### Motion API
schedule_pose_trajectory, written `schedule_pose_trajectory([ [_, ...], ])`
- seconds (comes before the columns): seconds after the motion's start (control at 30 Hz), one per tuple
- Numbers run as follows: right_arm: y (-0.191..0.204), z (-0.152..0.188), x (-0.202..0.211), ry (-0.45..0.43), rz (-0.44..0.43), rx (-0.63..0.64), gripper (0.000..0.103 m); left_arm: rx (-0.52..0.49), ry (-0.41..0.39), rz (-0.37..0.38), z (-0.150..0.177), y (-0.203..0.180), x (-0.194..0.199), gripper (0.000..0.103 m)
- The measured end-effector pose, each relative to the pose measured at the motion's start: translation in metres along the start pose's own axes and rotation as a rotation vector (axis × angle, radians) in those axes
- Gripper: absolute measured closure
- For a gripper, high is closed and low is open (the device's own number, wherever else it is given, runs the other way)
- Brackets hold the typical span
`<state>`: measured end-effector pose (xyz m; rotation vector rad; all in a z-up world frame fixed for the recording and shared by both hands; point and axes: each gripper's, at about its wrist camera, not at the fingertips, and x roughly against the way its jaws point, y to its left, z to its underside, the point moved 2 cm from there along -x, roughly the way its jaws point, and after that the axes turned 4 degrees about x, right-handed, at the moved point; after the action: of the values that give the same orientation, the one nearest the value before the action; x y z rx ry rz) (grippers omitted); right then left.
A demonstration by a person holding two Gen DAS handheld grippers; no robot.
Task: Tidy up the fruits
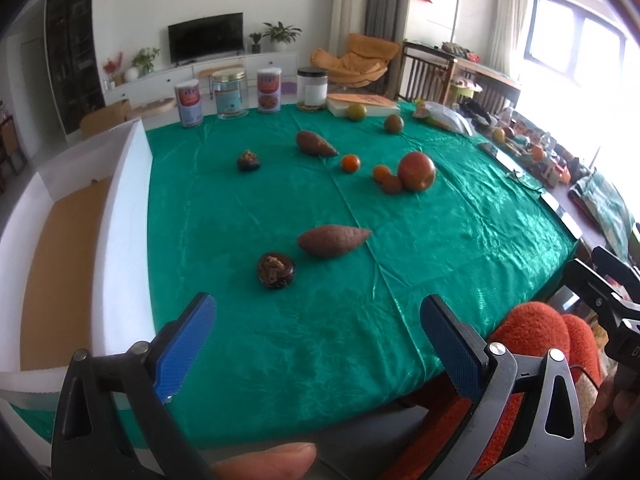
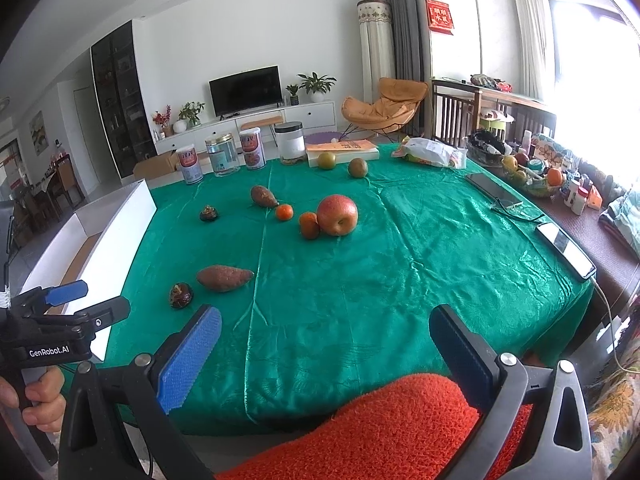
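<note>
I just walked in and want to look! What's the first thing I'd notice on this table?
Probably the shiny green tablecloth covering the whole table, and the big red apple near its middle with small oranges beside it. Closer to you lie a brown sweet potato and a dark round fruit, with both open grippers, left and right, hovering at the near edge.

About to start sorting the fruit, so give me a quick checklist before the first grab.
1. Left claw open, empty: ok.
2. Right claw open, empty: ok.
3. Nearest brown pointed sweet potato lying unobstructed on the green tablecloth: ok.
4. White-walled tray at the table's left has bare floor: ok.
5. Big red apple touching a small orange fruit: not ok, it may roll.
</note>
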<state>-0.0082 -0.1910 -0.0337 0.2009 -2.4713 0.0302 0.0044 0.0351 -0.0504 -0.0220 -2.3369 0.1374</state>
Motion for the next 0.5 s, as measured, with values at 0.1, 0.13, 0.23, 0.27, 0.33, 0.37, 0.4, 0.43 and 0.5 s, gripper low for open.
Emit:
schedule_pose_trajectory([
  [0.1, -0.0026, 0.0009, -0.0030, 0.013, 0.028, -0.003, 0.000, -0.009, 0.001, -0.011, 0.0020, -0.0014, -0.0013, 0.001],
  [0.13, -0.0037, 0.0009, -0.0032, 0.014, 0.040, -0.003, 0.000, -0.009, 0.004, -0.015, 0.0020, -0.0010, -0.0022, 0.001],
  [0.23, -0.0069, 0.0005, -0.0032, 0.015, 0.051, -0.010, 0.000, 0.002, 0.012, -0.023, 0.0016, 0.0018, -0.0040, 0.001],
  [0.27, -0.0077, 0.0004, -0.0033, 0.016, 0.051, -0.013, 0.000, 0.006, 0.010, -0.025, 0.0014, 0.0025, -0.0039, 0.001],
  [0.33, -0.0084, 0.0004, -0.0033, 0.015, 0.053, -0.015, 0.000, 0.010, 0.005, -0.031, 0.0004, 0.0040, -0.0032, 0.001],
  [0.37, -0.0084, 0.0003, -0.0034, 0.015, 0.053, -0.014, 0.000, 0.011, 0.003, -0.034, 0.0002, 0.0048, -0.0031, 0.001],
  [0.4, -0.0086, 0.0003, -0.0034, 0.015, 0.052, -0.014, 0.000, 0.012, 0.002, -0.037, -0.0001, 0.0055, -0.0034, 0.001],
  [0.43, -0.0087, 0.0005, -0.0033, 0.016, 0.051, -0.013, 0.000, 0.014, 0.003, -0.038, 0.0000, 0.0065, -0.0041, 0.001],
  [0.5, -0.0081, 0.0009, -0.0029, 0.016, 0.050, -0.009, 0.000, 0.019, 0.009, -0.043, 0.0004, 0.0077, -0.0066, 0.001],
])
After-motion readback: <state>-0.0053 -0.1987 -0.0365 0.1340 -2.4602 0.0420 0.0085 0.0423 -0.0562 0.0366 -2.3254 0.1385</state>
